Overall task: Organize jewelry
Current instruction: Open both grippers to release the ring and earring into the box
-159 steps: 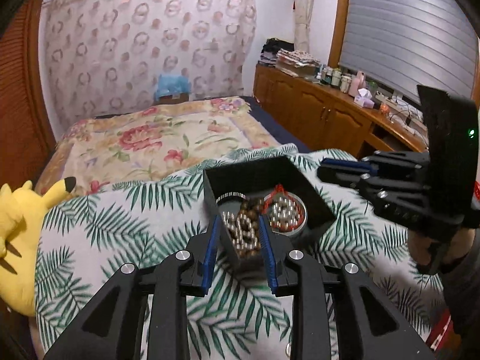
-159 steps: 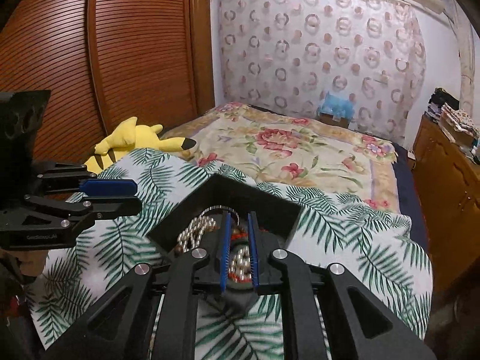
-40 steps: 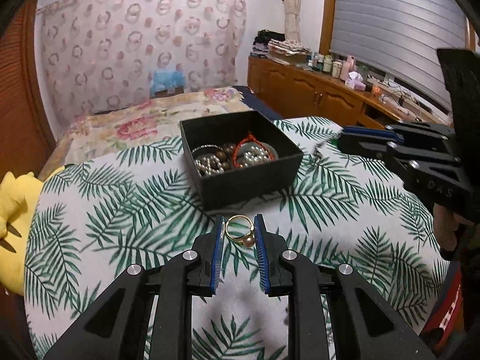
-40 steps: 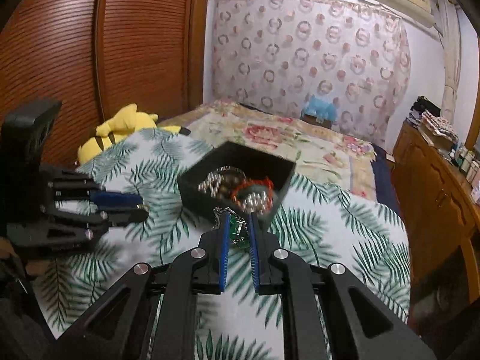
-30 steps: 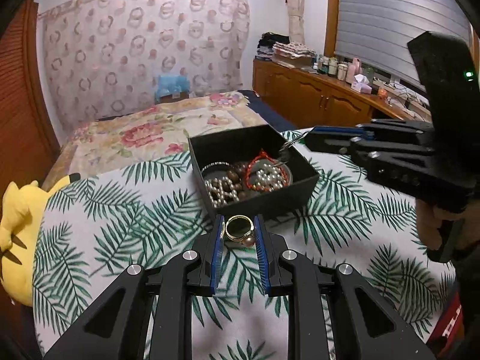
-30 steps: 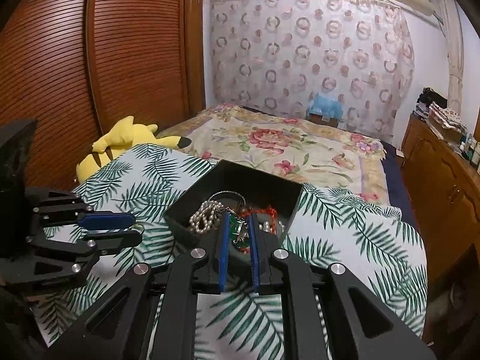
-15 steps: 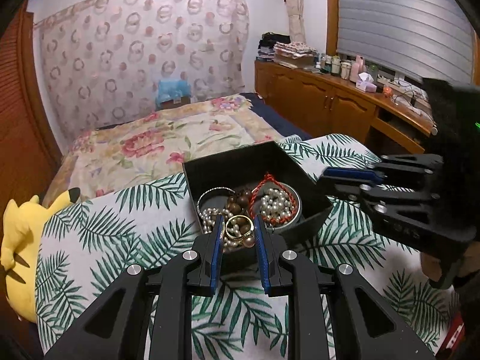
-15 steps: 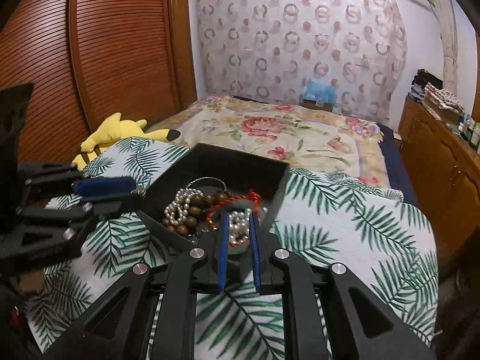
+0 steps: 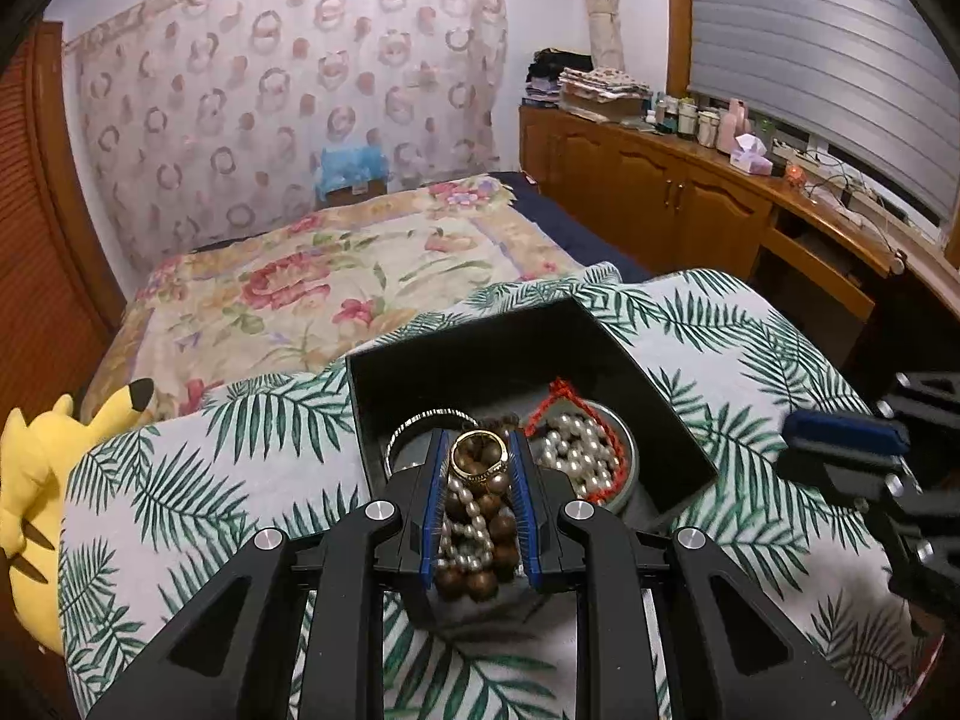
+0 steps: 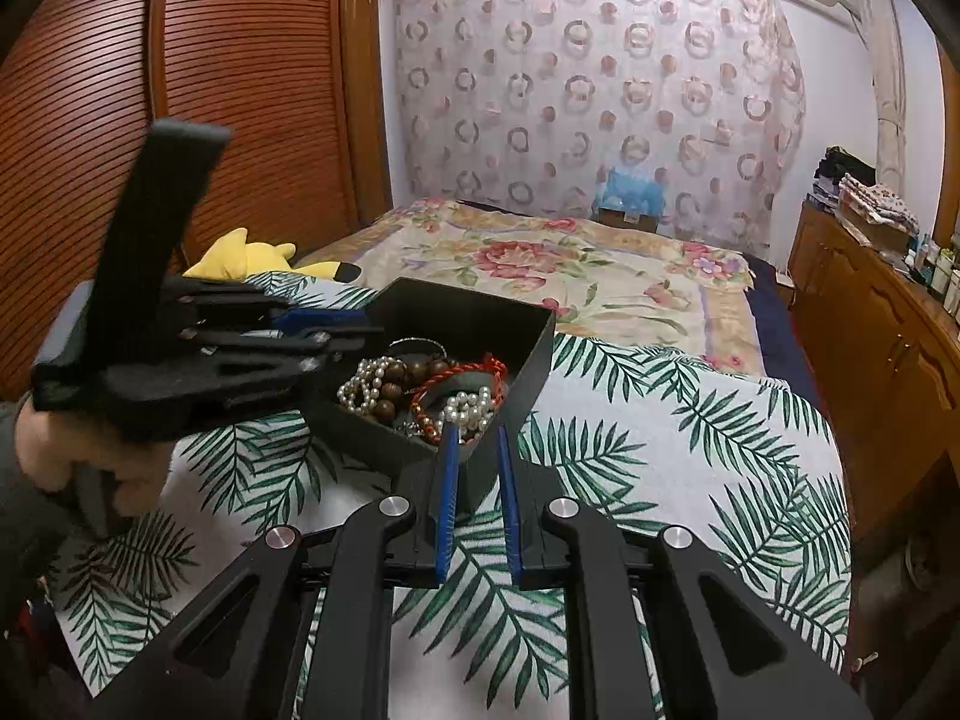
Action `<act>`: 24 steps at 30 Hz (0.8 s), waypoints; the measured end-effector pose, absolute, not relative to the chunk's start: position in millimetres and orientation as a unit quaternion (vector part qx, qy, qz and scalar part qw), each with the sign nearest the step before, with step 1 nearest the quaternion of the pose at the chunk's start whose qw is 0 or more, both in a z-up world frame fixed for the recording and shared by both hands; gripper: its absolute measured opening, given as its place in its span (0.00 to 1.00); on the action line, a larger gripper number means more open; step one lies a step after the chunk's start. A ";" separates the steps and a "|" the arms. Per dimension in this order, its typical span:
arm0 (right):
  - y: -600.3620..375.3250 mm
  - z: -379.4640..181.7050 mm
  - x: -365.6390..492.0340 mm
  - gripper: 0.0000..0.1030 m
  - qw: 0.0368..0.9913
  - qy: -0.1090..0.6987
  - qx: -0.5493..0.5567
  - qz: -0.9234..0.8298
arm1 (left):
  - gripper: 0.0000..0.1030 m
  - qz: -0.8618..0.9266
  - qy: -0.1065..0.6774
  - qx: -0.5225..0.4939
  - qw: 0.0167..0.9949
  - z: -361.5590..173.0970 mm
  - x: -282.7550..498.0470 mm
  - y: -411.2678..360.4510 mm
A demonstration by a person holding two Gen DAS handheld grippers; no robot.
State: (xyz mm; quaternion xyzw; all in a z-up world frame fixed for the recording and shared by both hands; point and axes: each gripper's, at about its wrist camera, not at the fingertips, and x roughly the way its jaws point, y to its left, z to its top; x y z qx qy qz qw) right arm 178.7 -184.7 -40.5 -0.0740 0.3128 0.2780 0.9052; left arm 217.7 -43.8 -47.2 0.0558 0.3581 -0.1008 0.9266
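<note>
Jewelry lies heaped in a black box (image 9: pixel 672 396) that stands on the tabletop (image 9: pixel 750 324), which is draped in a palm-leaf cloth, toward the far edge next to the bed (image 9: pixel 312 288). Much of the heap is hard to sort out: the left tool (image 9: pixel 478 468) covers the near corner of the box in its own view, so only part of the pearl strand (image 9: pixel 471 525) and the brown wooden beads (image 9: pixel 501 552) shows between its blue pads. A silver bangle (image 9: pixel 429 417) is half hidden behind the left pad. The round tin (image 9: pixel 621 483) with white pearls and a red cord (image 9: pixel 591 414) is cut off by the box wall on its near side. No writing or label can be read on the box, the tools or the bottles on the sideboard (image 9: pixel 708 204).

The left tool is narrow and grips a gold ring (image 9: pixel 480 456), upright between the pad tips, right above the beads inside the box. From the right wrist view the left tool (image 10: pixel 354 324) reaches over the box's left wall, blurred, the ring itself not visible there. The right tool (image 10: pixel 478 444) is narrow with nothing between its pads; its tips sit at the near corner of the box, and whether they touch it I cannot tell. In the left view the right tool (image 9: pixel 840 438) is blurred and cut off at the picture's right edge
</note>
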 end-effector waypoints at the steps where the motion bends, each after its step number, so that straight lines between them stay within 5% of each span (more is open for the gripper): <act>1: -186.6 -41.5 178.1 0.15 0.905 0.314 -0.074 0.278 | 0.18 -0.099 0.358 0.056 0.927 -47.1 220.7 -43.9; 9: -199.7 -49.1 170.6 0.15 0.905 0.320 -0.067 0.272 | 0.21 -0.085 0.363 0.050 0.927 -44.5 238.1 -41.3; 11: -201.4 -50.4 167.6 0.15 0.905 0.320 -0.066 0.272 | 0.34 -0.083 0.360 0.050 0.928 -44.9 236.0 -40.8; 15: -202.1 -50.5 164.7 0.15 0.906 0.319 -0.067 0.270 | 0.39 -0.083 0.361 0.048 0.928 -44.8 225.9 -41.6; 17: -203.4 -51.1 157.0 0.15 0.906 0.316 -0.067 0.273 | 0.52 -0.090 0.357 0.043 0.929 -42.6 213.5 -39.9; 21: -203.4 -55.6 138.7 0.15 0.903 0.318 -0.068 0.280 | 0.60 -0.098 0.351 0.044 0.930 -40.8 185.0 -35.4; 24: -200.0 -59.7 125.5 0.25 0.899 0.321 -0.068 0.289 | 0.65 -0.109 0.350 0.030 0.930 -42.5 157.6 -27.1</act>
